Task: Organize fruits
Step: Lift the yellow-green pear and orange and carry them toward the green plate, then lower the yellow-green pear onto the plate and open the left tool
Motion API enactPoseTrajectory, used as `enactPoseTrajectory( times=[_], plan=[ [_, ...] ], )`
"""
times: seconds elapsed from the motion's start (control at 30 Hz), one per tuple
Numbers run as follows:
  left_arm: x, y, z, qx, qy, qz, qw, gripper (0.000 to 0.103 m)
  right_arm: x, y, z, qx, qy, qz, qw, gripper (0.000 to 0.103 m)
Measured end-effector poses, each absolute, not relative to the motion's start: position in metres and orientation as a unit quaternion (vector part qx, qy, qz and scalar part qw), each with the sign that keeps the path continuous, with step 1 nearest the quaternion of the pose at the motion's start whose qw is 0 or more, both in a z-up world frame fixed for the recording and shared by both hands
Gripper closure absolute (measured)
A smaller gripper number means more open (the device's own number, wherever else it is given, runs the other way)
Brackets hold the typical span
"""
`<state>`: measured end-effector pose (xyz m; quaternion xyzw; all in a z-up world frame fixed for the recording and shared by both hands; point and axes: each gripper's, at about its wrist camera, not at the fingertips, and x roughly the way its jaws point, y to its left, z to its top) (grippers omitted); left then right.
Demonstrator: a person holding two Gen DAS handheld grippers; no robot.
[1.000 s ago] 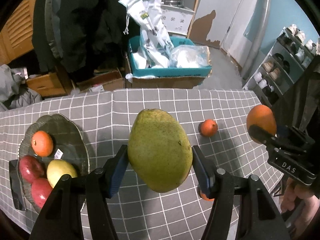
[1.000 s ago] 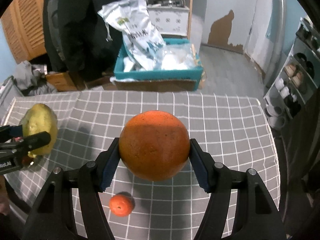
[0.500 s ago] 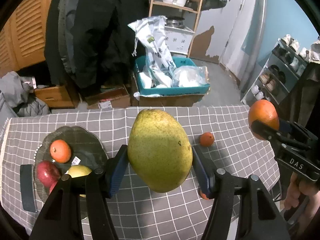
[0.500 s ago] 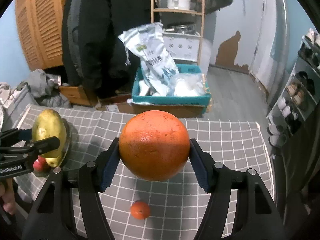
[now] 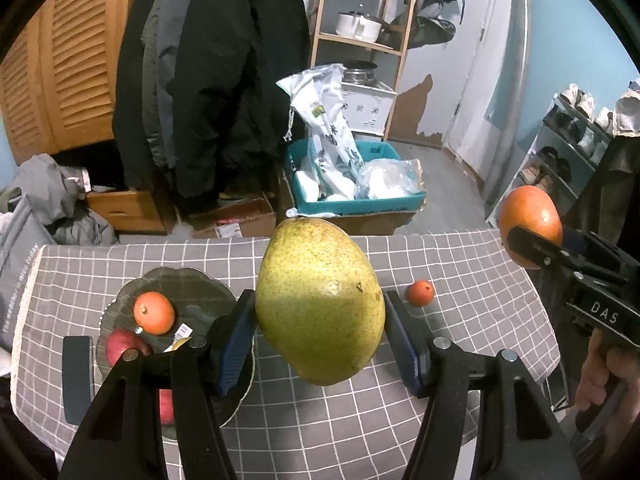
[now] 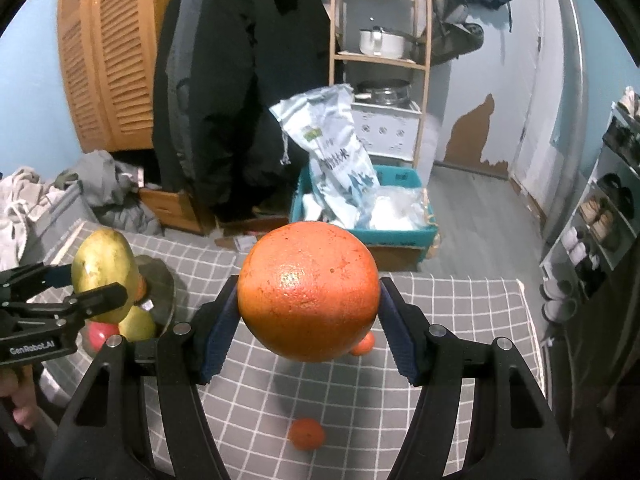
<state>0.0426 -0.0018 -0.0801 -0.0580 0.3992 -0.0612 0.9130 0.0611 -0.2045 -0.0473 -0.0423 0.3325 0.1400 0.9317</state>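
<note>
My left gripper [image 5: 320, 332] is shut on a large green-yellow mango [image 5: 320, 300], held high above the grey checked table [image 5: 460, 264]. My right gripper [image 6: 308, 320] is shut on a big orange [image 6: 308, 292], also held high. Each shows in the other's view: the orange [image 5: 528, 220] at right, the mango [image 6: 106, 268] at left. A dark glass plate [image 5: 196, 288] at the table's left holds a small orange [image 5: 154, 312], red apples [image 5: 122, 346] and a yellow fruit. Small tangerines lie on the cloth [image 5: 420, 292], [image 6: 306, 434].
Beyond the table's far edge are a teal crate with plastic bags [image 5: 352, 184], cardboard boxes, hanging dark coats [image 5: 216, 80] and a wooden shelf. A shoe rack [image 5: 568, 152] stands at right. A dark flat object [image 5: 78, 380] lies left of the plate.
Both grippers have risen and tilted up with their fruit; the table looks smaller and lower, and more of the room shows. Both grips are unchanged.
</note>
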Motion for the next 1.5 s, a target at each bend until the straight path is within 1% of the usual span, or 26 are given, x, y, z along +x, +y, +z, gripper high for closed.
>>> enactPoseTrajectory(
  times=[0.23,0.7,1.17,1.5],
  plan=[
    [0.035,0.011,-0.077,-0.061,0.391,-0.051,0.917,0.039,0.061,-0.188,-0.041,-0.045,0.326,0.153,0.932,0.036],
    [0.033,0.054,-0.086,-0.082,0.397,-0.012,0.914,0.039,0.071,-0.145,-0.044,-0.048,0.334,0.192,0.922,0.036],
    [0.034,0.106,-0.116,-0.112,0.425,0.031,0.898,0.039,0.089,-0.081,-0.062,-0.057,0.358,0.238,0.901,0.036],
    [0.041,0.136,-0.145,-0.129,0.450,0.053,0.882,0.039,0.101,-0.035,-0.086,-0.070,0.381,0.268,0.882,0.036]
  ],
)
